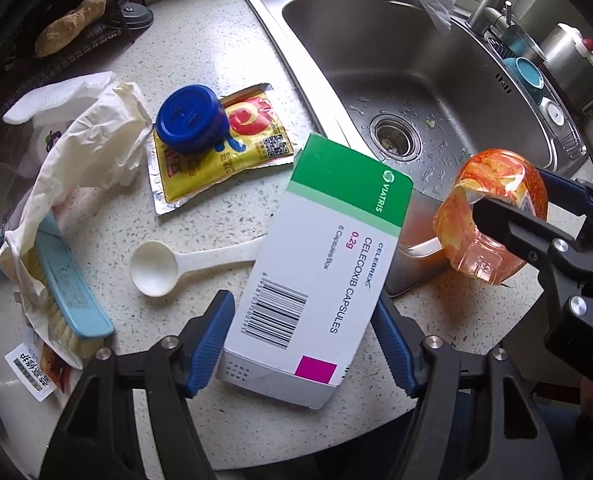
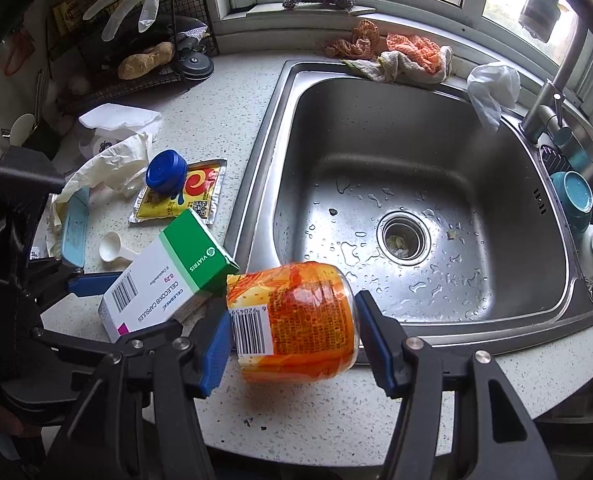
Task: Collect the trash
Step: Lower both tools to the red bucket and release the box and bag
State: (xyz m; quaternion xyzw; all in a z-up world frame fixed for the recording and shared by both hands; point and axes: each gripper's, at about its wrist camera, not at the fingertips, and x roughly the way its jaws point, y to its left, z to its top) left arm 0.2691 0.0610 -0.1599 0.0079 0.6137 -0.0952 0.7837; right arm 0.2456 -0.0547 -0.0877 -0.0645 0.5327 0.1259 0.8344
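Observation:
My left gripper [image 1: 302, 344] is shut on a white and green medicine box [image 1: 316, 280], held above the speckled counter; the box also shows in the right wrist view [image 2: 164, 280]. My right gripper [image 2: 292, 336] is shut on an orange plastic jar [image 2: 296, 320], tilted on its side near the sink's front left corner; the jar also shows in the left wrist view [image 1: 492, 216]. On the counter lie a yellow sauce packet [image 1: 216, 148] with a blue cap [image 1: 190, 118] on it, a crumpled white glove [image 1: 92, 148] and a white scoop [image 1: 156, 268].
A steel sink [image 2: 416, 208] fills the right side, with cloths [image 2: 408, 56] on its back rim and a tap [image 2: 552, 92] at right. A blue brush [image 1: 68, 280] and wrappers lie at the left. A wire rack [image 2: 136, 60] stands at the back left.

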